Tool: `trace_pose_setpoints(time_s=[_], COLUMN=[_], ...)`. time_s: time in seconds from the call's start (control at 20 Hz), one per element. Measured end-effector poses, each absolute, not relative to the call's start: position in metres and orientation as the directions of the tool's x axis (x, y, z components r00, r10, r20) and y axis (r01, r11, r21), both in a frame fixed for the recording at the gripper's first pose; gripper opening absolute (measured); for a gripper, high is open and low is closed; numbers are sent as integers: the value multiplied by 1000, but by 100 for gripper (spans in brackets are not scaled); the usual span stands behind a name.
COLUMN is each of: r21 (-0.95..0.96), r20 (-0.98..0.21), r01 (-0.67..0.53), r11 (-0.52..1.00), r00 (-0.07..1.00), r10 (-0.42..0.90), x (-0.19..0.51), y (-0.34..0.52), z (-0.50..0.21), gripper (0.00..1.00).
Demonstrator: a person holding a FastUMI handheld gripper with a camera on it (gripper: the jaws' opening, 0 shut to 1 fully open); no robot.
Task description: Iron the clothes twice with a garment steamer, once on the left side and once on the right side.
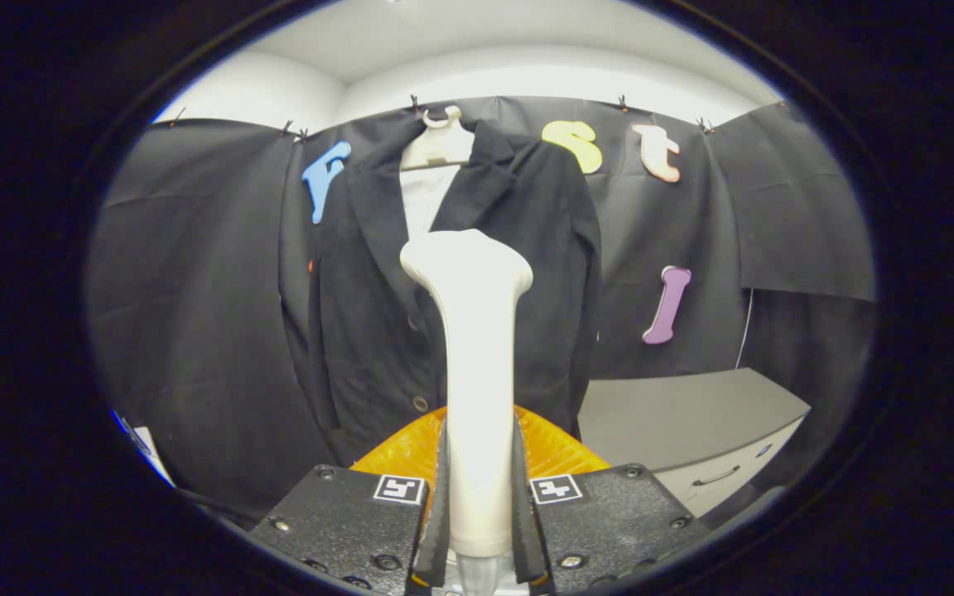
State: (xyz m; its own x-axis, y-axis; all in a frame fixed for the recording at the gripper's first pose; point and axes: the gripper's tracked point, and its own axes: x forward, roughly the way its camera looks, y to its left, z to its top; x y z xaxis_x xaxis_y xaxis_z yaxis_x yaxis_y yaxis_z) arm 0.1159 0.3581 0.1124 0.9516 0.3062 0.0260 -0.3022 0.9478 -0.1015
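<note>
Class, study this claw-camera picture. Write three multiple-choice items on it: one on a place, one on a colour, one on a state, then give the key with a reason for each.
1. Where does the dark jacket hang?
A. on a white hanger against the black cloth wall
B. folded on the grey cabinet
C. over the orange object

2. What colour is the garment steamer?
A. orange
B. off-white
C. grey

3. How is the claw?
A. open, holding nothing
B. shut on the steamer's handle
C. shut on the jacket's sleeve

Key: 1 A, the white hanger shows at the collar. 2 B, its body is pale cream. 3 B, both fingers press its sides.
</note>
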Motion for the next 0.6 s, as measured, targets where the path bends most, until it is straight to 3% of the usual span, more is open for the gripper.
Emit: trace_pose_setpoints(time_s=[0.6], r21=[-107], r20=[219], r01=[-392], r11=[914], r00=[887], r10=[407], x=[85], y=[488], z=[262], gripper=[33])
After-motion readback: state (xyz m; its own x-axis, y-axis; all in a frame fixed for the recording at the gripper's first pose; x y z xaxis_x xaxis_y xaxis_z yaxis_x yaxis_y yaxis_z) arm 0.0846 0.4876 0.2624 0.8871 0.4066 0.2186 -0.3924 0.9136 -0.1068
